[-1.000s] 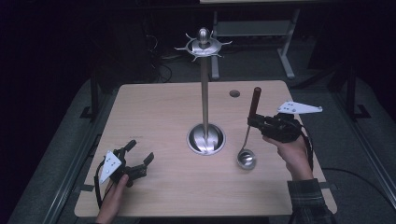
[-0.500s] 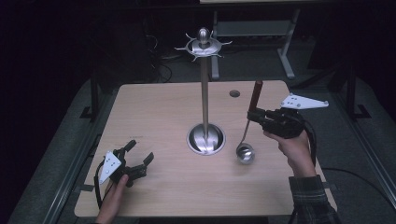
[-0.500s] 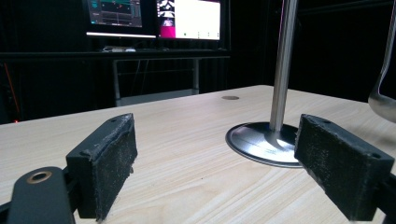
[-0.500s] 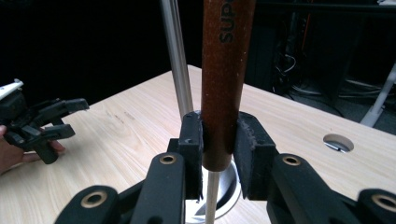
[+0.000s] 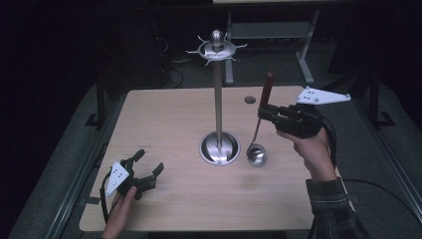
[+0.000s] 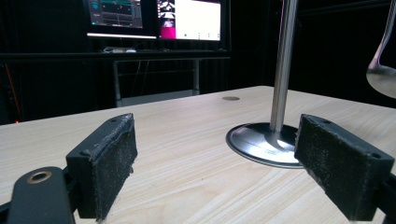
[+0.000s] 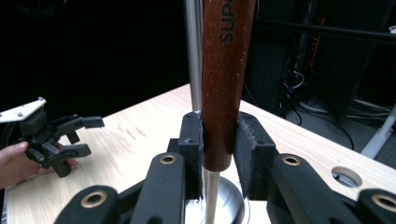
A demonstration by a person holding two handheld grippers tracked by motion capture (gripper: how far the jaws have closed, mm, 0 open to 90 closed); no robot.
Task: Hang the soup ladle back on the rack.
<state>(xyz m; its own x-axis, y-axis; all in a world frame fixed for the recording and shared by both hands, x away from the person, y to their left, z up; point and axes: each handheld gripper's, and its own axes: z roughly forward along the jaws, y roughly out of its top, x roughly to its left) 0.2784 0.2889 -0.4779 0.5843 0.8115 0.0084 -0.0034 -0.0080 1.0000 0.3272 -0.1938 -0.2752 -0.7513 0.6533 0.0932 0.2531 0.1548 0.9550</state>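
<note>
A ladle with a brown wooden handle and a steel bowl hangs upright, just right of the steel hook stand. My right gripper is shut on the handle, pads pressed on both sides low on the wood. The bowl floats above the table. The stand's round base sits mid-table and its hook crown is on top. My left gripper rests at the front left, open, with nothing between its pads; the base lies ahead of it.
The wooden table has a small round grommet near its far edge. Lit monitors stand on a desk beyond. Dark floor and metal frames surround the table. The person's left hand and gripper are far off across the table.
My right gripper has risen with the ladle, so the bowl has lifted up and slightly toward the stand. The left gripper has stayed put.
</note>
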